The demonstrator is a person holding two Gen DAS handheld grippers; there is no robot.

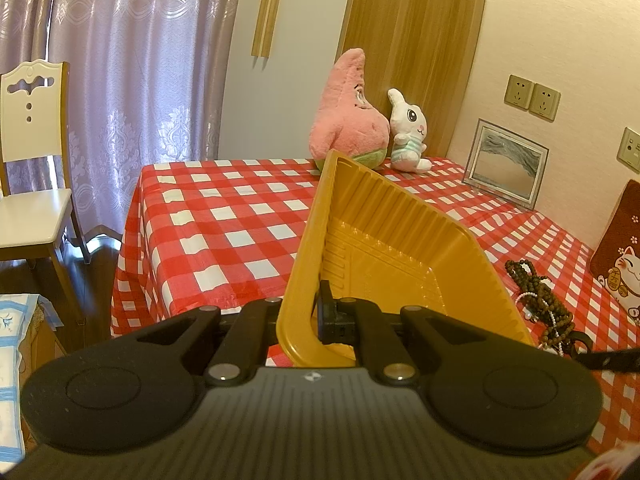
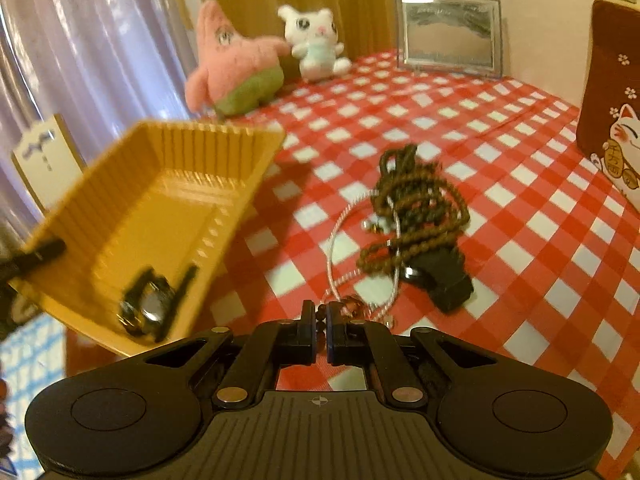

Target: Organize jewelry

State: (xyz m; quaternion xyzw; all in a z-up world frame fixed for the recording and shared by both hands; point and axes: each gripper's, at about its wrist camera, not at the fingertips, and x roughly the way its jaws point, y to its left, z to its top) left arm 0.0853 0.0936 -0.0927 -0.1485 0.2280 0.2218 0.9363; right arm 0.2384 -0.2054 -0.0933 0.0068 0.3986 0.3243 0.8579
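Clamping the near rim of the yellow tray (image 1: 400, 240), left fingers (image 1: 329, 312) clenched on its wall, one inside and one outside, tray tilted up off the worktop (image 1: 224, 220). Pinching a strand of dark beads (image 2: 320, 320) between the right fingers (image 2: 308, 328), nearly shut on it (beads visible in the narrow gap). Just beyond those tips, a thin pink-white cord bracelet (image 2: 340, 248) looped on the checked cloth, touching a heap of brown bead necklaces (image 2: 416, 208). Lying against the heap's near side, a black boxy piece (image 2: 444, 280), too blurred to name. Resting inside the tray at its low end, a black wristwatch (image 2: 148, 308). Showing at the right edge of the left view, the same bead heap beside the tray.

Further out, at the far end of the worktop: a pink star plush (image 1: 348, 116) leaning against a white bunny plush (image 1: 408, 132), a framed sand picture (image 1: 504, 164) propped at the wall, and a dark red cushion with a lucky cat (image 1: 620, 248) to the right. Off the worktop's left side, a white chair (image 1: 32, 184) before lilac curtains (image 1: 120, 60).
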